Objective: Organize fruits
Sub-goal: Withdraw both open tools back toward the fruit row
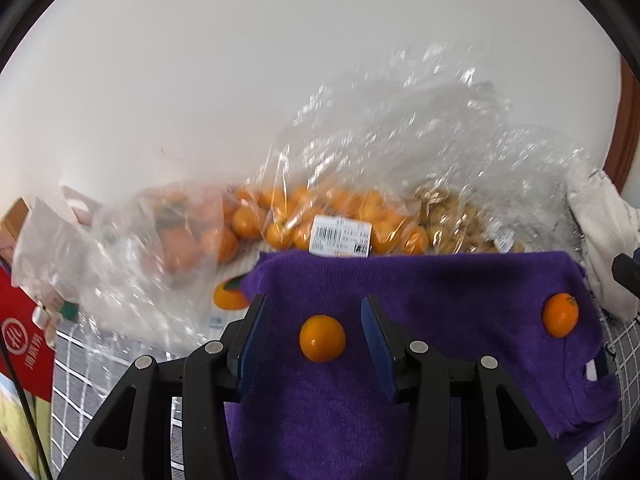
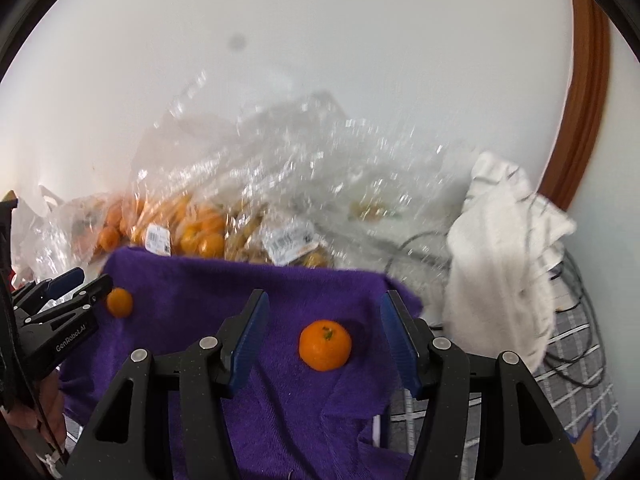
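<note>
Left wrist: 2 oranges (image 1: 322, 338) on towel (image 1: 460, 292).

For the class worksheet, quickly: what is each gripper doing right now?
Left gripper: open, holding nothing.
Right gripper: open, holding nothing.

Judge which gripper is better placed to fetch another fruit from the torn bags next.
Either, barely. Left gripper and right gripper both stand open, each over an orange lying free on the purple cloth. The orange bag lies ahead of the left.
</note>
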